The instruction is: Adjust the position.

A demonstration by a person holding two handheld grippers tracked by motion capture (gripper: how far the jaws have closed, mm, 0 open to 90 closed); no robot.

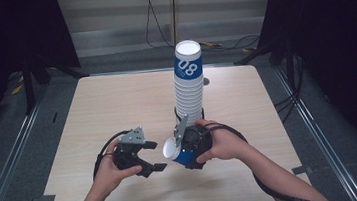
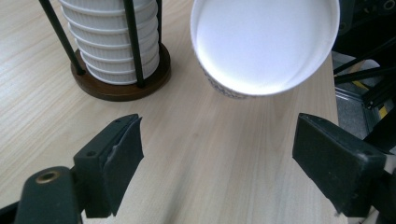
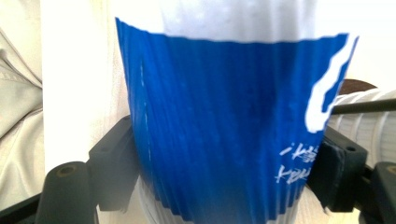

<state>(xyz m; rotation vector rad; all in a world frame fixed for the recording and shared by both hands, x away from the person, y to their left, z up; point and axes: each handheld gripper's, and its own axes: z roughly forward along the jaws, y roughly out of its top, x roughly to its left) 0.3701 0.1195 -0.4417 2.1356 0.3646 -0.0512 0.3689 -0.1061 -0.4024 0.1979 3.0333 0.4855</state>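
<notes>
A tall stack of white and blue paper cups [image 1: 188, 82] stands in a dark wire holder with a round wooden base [image 2: 122, 86] at the table's middle. My right gripper [image 1: 190, 147] is shut on a single blue ribbed cup [image 1: 178, 151] [image 3: 224, 121], held on its side with its white mouth [image 2: 266, 44] turned toward my left gripper. The jaws press both sides of that cup in the right gripper view. My left gripper [image 1: 148, 156] stands open a short way left of the cup, jaws wide apart with nothing between them [image 2: 217, 163].
The light wooden table [image 1: 116, 102] has bare surface on the left and behind the stack. Metal frame rails [image 1: 7, 163] run along both sides of the table. Cables [image 1: 159, 27] lie on the floor at the back.
</notes>
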